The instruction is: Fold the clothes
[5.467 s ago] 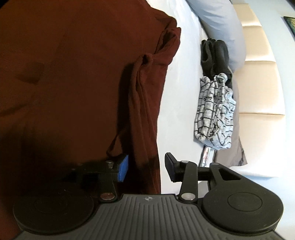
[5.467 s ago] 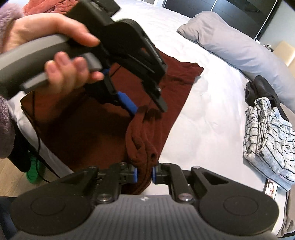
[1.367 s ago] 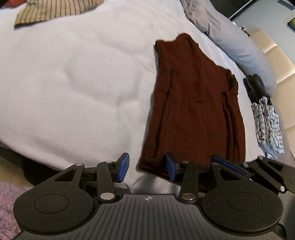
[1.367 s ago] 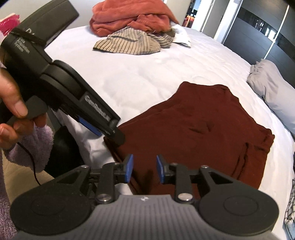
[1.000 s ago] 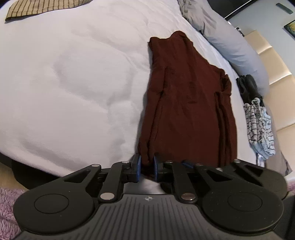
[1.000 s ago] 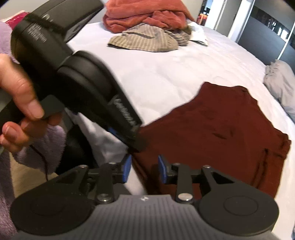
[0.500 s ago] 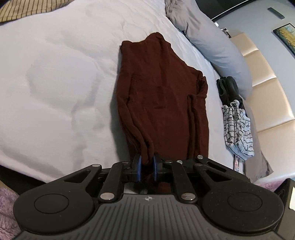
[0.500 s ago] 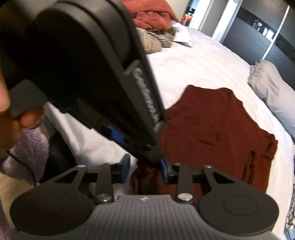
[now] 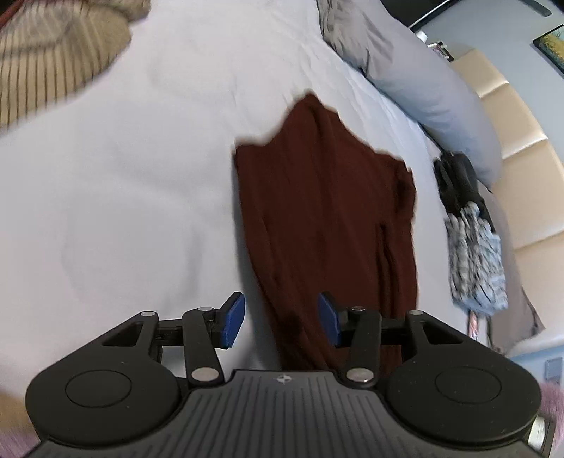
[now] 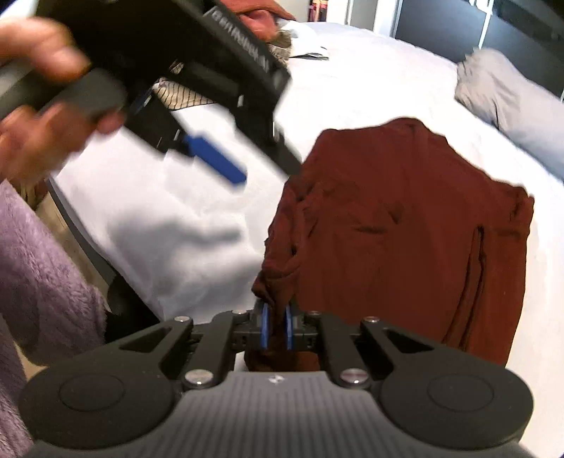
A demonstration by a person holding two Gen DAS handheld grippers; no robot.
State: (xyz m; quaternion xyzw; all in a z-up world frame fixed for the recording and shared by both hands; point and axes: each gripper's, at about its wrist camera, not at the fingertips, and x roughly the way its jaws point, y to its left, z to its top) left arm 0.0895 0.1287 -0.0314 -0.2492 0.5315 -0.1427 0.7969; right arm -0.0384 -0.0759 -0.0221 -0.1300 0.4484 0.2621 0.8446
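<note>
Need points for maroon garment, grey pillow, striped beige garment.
maroon garment (image 9: 328,211), left wrist view, middle of the cloth.
grey pillow (image 9: 423,88), left wrist view, middle of its top.
striped beige garment (image 9: 53,60), left wrist view, its striped front.

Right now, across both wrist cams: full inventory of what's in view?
maroon garment: 1, dark red, lying lengthwise on the bed, near corner in the right gripper
bed sheet: 1, white, under everything
pillow: 1, grey, far right of the bed
striped garment: 1, tan, far left
orange-red pile: 1, far end, mostly hidden
patterned clothes: 1 stack, grey-white, right edge, black item behind
headboard: cream, padded
left gripper: jaws just opened, nothing pinched
right gripper: jaws just closed on the garment's corner
hand: holds the left gripper; purple fleece sleeve
</note>
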